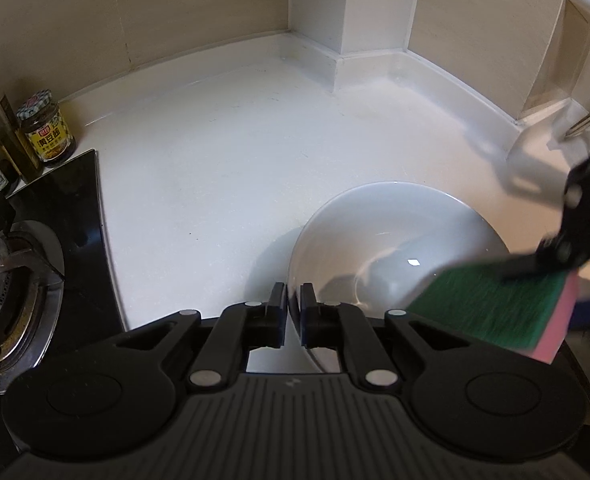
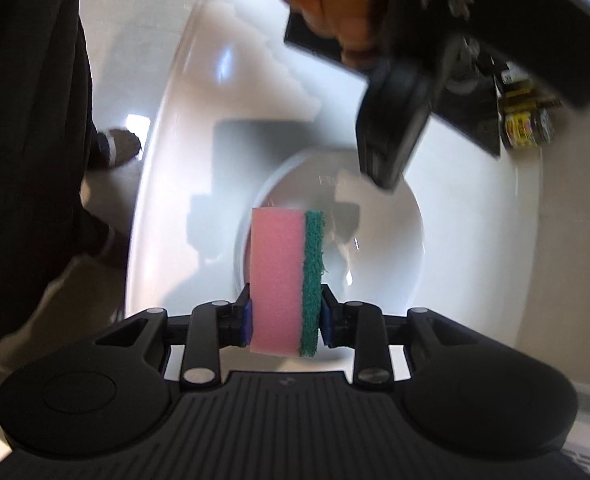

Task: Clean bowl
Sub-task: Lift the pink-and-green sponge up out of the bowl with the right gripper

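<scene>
We pinch the white bowl (image 1: 395, 236) rim between our left gripper (image 1: 293, 304) jaws. Our right gripper (image 2: 285, 318) clamps a pink-and-green sponge (image 2: 285, 280) above the bowl's inside.

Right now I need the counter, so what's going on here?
A person is cleaning a white bowl with two handheld tools. The left tool pinches the bowl's near rim and holds it over the white counter. The right tool grips a pink and green sponge, aimed into the bowl.

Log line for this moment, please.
left gripper: shut on bowl rim | right gripper: shut on sponge, above bowl | scrubbing: contact unclear
</scene>
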Available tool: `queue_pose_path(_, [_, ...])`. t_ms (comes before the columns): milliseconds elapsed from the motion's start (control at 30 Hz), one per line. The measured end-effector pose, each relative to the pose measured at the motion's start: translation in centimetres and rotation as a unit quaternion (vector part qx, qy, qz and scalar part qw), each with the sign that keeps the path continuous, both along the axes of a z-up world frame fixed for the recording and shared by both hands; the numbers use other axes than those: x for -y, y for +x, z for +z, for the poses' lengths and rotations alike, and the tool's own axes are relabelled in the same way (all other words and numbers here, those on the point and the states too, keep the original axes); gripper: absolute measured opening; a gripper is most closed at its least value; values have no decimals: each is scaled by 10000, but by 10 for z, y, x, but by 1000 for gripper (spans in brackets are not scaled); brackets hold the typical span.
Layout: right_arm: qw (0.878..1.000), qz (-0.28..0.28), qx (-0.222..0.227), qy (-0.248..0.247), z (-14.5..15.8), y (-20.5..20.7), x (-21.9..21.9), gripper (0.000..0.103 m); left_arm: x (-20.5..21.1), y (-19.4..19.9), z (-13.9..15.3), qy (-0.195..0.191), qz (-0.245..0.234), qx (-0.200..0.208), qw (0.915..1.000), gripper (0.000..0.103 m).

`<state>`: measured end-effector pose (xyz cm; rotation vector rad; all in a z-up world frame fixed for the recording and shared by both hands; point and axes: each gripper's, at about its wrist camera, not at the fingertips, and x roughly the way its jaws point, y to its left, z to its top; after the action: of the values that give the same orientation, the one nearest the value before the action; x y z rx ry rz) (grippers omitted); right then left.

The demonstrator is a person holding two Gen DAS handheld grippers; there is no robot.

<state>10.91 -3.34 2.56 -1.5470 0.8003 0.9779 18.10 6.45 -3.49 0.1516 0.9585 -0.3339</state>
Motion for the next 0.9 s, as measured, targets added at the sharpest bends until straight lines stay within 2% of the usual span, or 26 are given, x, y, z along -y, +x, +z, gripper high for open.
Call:
queue_pose_path(133, [9977, -459, 343, 368, 9, 3, 17, 27, 1, 2, -1, 5, 40, -28, 10000, 5])
queue_pose_path(233, [9908, -1000, 263, 873, 14, 9, 23, 27, 9, -3, 0, 232, -53, 53, 9997, 5])
queue_pose_path(333, [9825, -1353, 191, 1266, 12, 13, 26, 27, 8, -1, 0, 171, -39, 23, 9998, 5])
queue_pose_path(467, [9743, -1613, 218, 1556, 15, 17, 22, 27, 7, 1, -1, 134, 22, -9, 9999, 4])
queue_pose_path(533, [9588, -1991, 250, 2013, 24, 22, 33, 27, 8, 0, -1, 155, 50, 1, 9999, 4])
queue_pose_path(633, [9271, -2586, 87, 2711, 39, 30, 55, 27, 11, -1, 0, 201, 126, 10, 9997, 4])
queue_pose_path(733, [8862, -3084, -126, 3456, 62, 37, 86, 27, 15, -2, 0, 305, 101, 63, 9995, 5])
queue_pose_path(833, [8549, -3645, -169, 3688, 75, 52, 113, 27, 14, -3, -1, 275, 97, 95, 9995, 5])
queue_pose_path(900, [8385, -4042, -234, 3645, 75, 68, 128, 27, 13, -2, -2, 263, 71, 103, 9996, 5])
